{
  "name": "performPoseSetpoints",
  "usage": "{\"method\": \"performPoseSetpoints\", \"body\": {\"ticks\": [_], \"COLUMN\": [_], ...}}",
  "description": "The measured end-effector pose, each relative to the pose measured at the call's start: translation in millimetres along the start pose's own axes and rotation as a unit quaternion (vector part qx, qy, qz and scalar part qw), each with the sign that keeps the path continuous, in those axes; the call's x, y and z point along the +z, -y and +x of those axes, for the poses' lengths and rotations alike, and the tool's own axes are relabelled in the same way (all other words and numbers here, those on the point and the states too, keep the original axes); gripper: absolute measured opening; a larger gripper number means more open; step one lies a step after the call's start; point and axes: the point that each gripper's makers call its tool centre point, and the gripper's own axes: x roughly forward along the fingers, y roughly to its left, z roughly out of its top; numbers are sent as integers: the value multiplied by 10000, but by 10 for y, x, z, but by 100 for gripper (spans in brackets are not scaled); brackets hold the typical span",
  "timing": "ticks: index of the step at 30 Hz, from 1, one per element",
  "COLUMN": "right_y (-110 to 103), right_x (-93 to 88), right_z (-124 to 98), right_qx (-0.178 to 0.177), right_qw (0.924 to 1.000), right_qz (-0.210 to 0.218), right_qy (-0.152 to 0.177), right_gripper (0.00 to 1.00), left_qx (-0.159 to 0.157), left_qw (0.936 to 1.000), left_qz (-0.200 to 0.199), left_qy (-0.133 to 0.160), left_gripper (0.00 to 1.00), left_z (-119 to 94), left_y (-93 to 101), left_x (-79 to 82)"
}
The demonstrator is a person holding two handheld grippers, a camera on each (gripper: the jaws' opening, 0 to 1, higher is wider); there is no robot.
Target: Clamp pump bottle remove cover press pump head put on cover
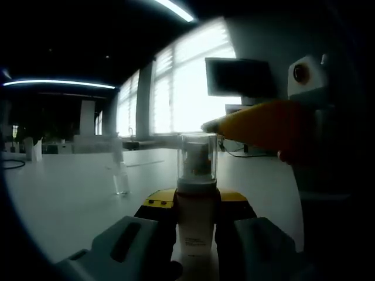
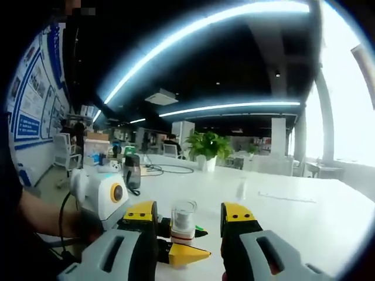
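Standing upright between the clenched jaws of the left gripper [image 1: 196,234] above the white bench [image 1: 70,193], the pump bottle [image 1: 196,216] keeps its clear cover [image 1: 197,155], while the right gripper [image 2: 190,219] hovers spread apart, bottle at its 12 o'clock.

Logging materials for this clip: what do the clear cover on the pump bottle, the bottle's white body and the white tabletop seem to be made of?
The clear cylindrical cover looks like glossy transparent plastic: the pump head and bright window show through it. The white bottle body looks like opaque plastic with a smooth, slightly matte surface and faint print, clamped between the left gripper jaws. The white tabletop looks like smooth laminate, faintly reflecting light; the exact material is uncertain.
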Motion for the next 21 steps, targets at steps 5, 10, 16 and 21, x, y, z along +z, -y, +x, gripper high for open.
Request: {"method": "performPoseSetpoints", "body": {"ticks": [5,10,16,21], "right_y": [78,204,417,579], "right_x": [25,89,120,89], "right_z": [-55,-143,-222,-281], "right_qx": [-34,-165,-370,-550], "right_qw": [10000,9997,9989,9980], "right_qz": [28,126,182,226], "right_qy": [20,139,211,232], "right_gripper": [37,36,36,35], "left_qx": [9,10,26,26], "left_qw": [10000,10000,10000,10000], "left_qz": [-9,-30,-33,-44], "left_qy": [-1,-2,-3,-4], "left_gripper": [15,15,15,15], "left_z": [-1,1,0,5], "left_y": [-1,0,-19,-22], "left_x": [-1,2,-5,-8]}}
